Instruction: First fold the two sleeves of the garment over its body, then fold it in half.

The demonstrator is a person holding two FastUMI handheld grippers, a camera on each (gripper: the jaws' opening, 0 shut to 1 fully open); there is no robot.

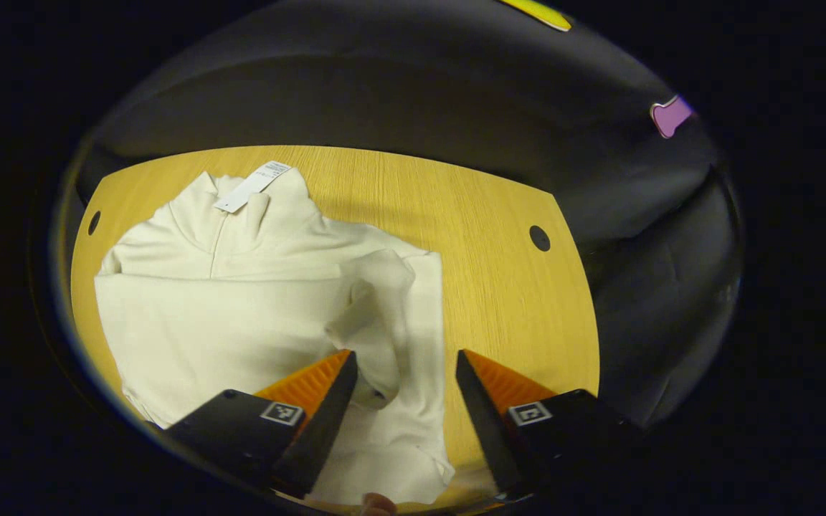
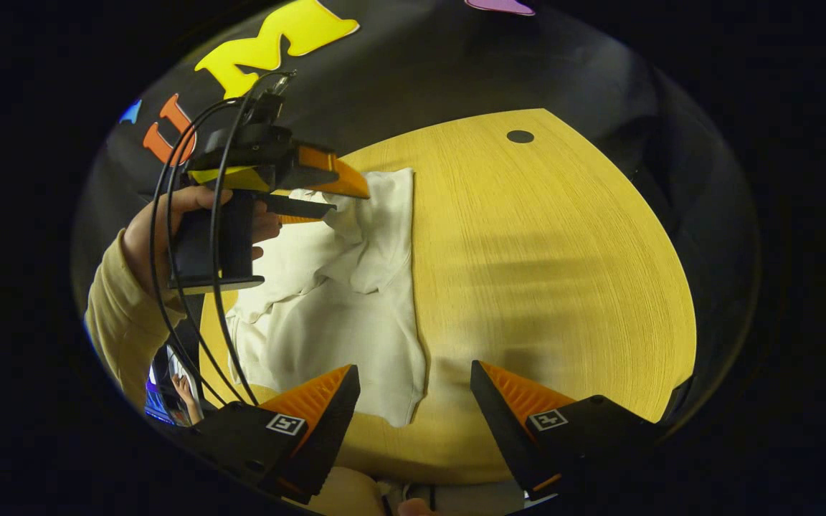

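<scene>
In the left gripper view, the left gripper (image 1: 406,365) was closest, with its two fingers spread wide apart and gripping nothing. Between and under the fingers lay the white garment (image 1: 241,308) on the wooden table (image 1: 506,287). One sleeve (image 1: 384,301) was bunched up and folded in over the body, just past the finger on the left of the view. Farther back, the collar (image 1: 241,208) pointed at the far edge of the table, with a white tag (image 1: 252,186) lying on it. A dark round hole (image 1: 539,238) sat in the bare wood to the right of the garment. This view showed the whole top of the garment, collar and tag too.

In the right gripper view, the right gripper (image 2: 415,383) was closest, also spread wide and gripping nothing. It hung over the near edge of the table (image 2: 563,272), and the bottom corner of the garment (image 2: 355,330) lay just past the finger on the left of the view. Farther off, a hand (image 2: 169,236) in a pale yellow sleeve (image 2: 119,315) held the left gripper (image 2: 341,197) above the garment, with black cables (image 2: 191,251) looping down from it. From this side its fingers looked apart. At the very back, another round hole (image 2: 520,136) sat in the wood. This view showed the hand and cables, which the other one did not.
</scene>
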